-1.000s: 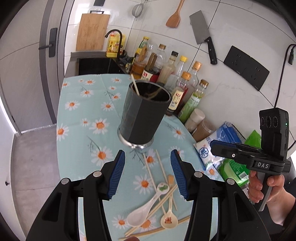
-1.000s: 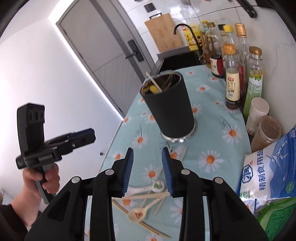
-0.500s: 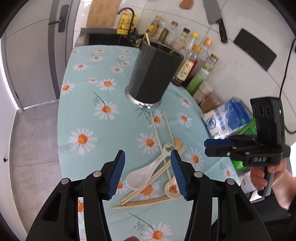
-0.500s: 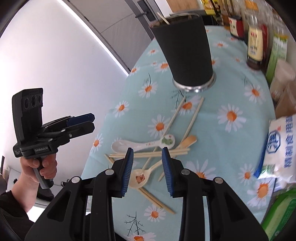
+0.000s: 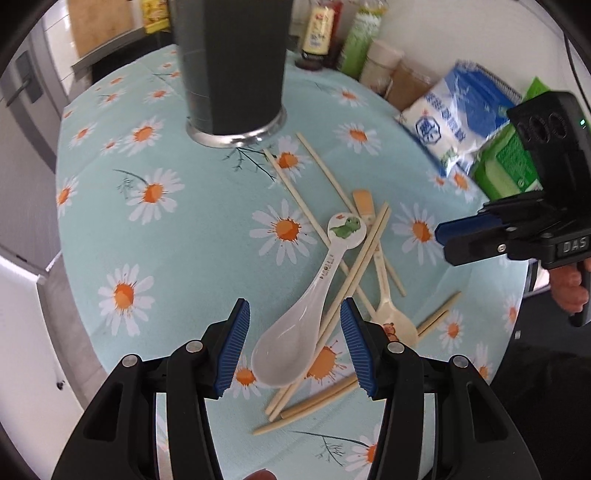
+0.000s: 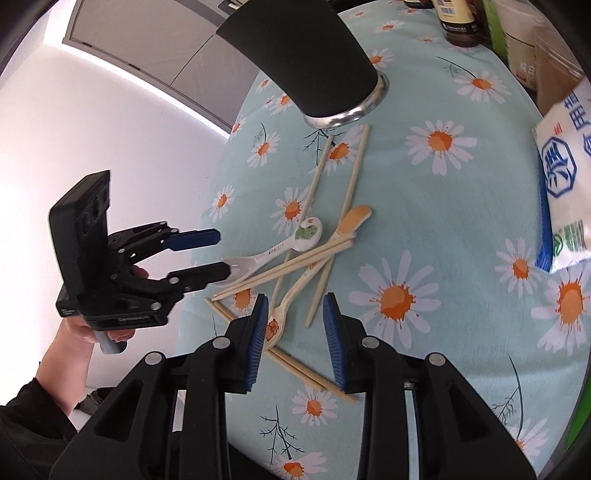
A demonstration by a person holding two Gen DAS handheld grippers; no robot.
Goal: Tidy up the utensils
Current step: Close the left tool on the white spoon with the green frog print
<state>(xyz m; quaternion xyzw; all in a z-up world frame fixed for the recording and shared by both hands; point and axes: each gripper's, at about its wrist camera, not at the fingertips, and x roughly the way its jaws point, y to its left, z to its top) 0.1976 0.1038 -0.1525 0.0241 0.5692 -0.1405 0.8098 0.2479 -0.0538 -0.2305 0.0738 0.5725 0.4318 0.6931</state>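
Note:
A white spoon point(image 5: 295, 332) with a green dinosaur on its handle lies on the daisy tablecloth point(image 5: 147, 192), crossed by several wooden chopsticks point(image 5: 364, 254). My left gripper point(image 5: 293, 332) hangs open low over it, the spoon's bowl between the fingers without touching them. A beige spoon point(image 6: 291, 295) lies beside it, its bowl by the left finger of my open right gripper point(image 6: 295, 321). In the right wrist view the left gripper point(image 6: 221, 254) straddles the white spoon point(image 6: 273, 253). The black utensil holder point(image 5: 232, 62) stands upright behind the pile.
Sauce bottles point(image 5: 321, 26), small jars, a blue-white bag point(image 5: 454, 107) and a green packet point(image 5: 509, 162) line the wall on the right. The table's edge drops off to the left. A hand point(image 6: 77, 332) holds the left gripper.
Both grippers have come down and tipped toward the pile of spoons and chopsticks. The white spoon's bowl now sits between the left fingers. Neither gripper's opening has changed.

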